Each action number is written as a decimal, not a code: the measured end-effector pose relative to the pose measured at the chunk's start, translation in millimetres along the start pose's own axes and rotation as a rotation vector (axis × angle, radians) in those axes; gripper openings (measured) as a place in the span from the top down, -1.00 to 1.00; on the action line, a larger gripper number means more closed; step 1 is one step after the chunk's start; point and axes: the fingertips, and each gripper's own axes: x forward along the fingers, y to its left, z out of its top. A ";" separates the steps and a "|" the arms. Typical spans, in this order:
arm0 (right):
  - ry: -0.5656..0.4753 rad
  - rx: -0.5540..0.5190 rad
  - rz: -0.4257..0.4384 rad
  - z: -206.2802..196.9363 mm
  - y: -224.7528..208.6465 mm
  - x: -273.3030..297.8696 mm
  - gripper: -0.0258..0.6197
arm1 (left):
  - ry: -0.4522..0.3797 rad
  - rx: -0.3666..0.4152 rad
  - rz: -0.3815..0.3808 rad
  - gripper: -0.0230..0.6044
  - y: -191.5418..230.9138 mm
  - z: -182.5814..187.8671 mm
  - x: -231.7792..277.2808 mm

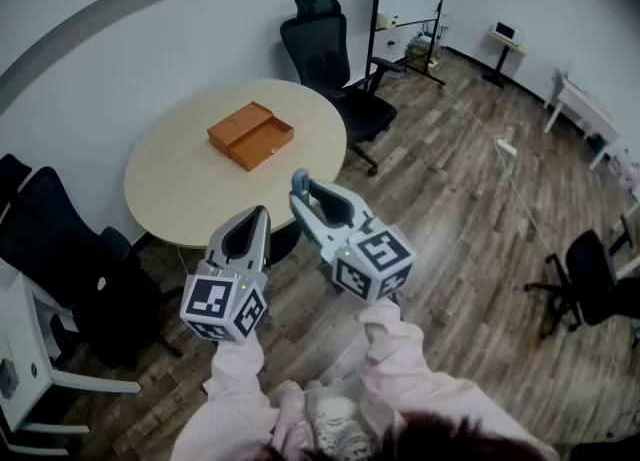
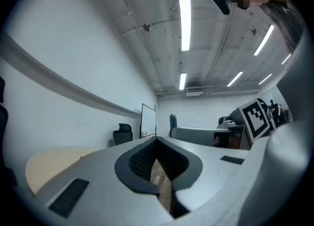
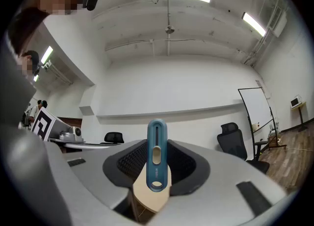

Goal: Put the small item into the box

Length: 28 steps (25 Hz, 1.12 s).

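The small item (image 3: pixel 157 155), a slim blue piece with a slot along its length, is pinched upright between the pads of the right gripper (image 3: pixel 157 163), and its rounded end sticks out past the jaw tips. In the head view the right gripper (image 1: pixel 301 185) is held over the wooden floor (image 1: pixel 470 209) at the near edge of the round bench (image 1: pixel 180 189), pointing toward the far side. The item is well apart from the orange box (image 1: pixel 250 136), which lies open near the middle of the bench.

The left gripper (image 2: pixel 156 144) has its jaws pressed together with nothing between them. In the head view it (image 1: pixel 262 213) sits just left of the right one. A black office chair (image 1: pixel 325 49) stands on the far side of the bench.
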 end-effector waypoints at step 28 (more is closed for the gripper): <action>0.015 0.044 0.081 -6.2 -19.1 -9.9 0.51 | 0.021 -0.027 0.048 0.88 -13.7 -14.7 11.2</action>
